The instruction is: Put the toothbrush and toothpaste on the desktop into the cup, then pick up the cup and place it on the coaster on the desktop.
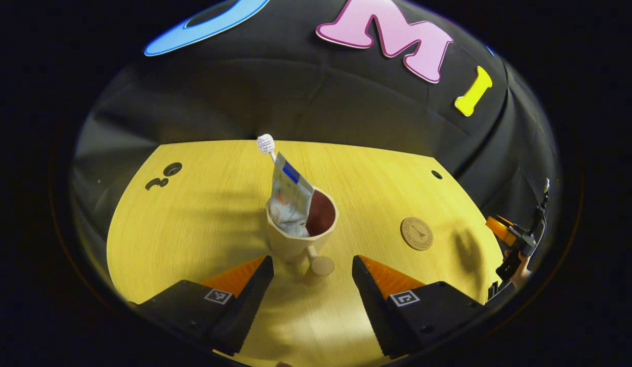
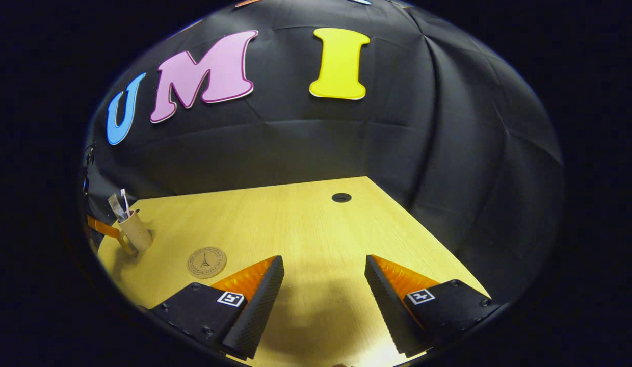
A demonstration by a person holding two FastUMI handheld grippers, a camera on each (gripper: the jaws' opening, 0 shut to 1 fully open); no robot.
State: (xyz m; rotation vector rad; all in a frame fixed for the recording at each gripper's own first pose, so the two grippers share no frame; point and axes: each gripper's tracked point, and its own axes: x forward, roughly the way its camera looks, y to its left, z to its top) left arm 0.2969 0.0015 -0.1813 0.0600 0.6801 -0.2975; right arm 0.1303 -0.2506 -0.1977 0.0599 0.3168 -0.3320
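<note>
The desk (image 1: pixel 193 239) is pale wood-grain laminate with round cable holes, and on it stands a matte beige cup (image 1: pixel 295 239) with a stubby handle facing the released left gripper (image 1: pixel 313 270), whose jaws stand wide on either side of that handle without touching it. A soft, crinkled toothpaste tube (image 1: pixel 290 201) and a white-bristled toothbrush (image 1: pixel 266 144) lean inside the cup, their lower ends hidden. The round cork-like coaster (image 1: pixel 417 233) lies flat, well apart to the right, its stamped emblem too small to read; the right gripper (image 2: pixel 323 285) is released too, over bare desk.
</note>
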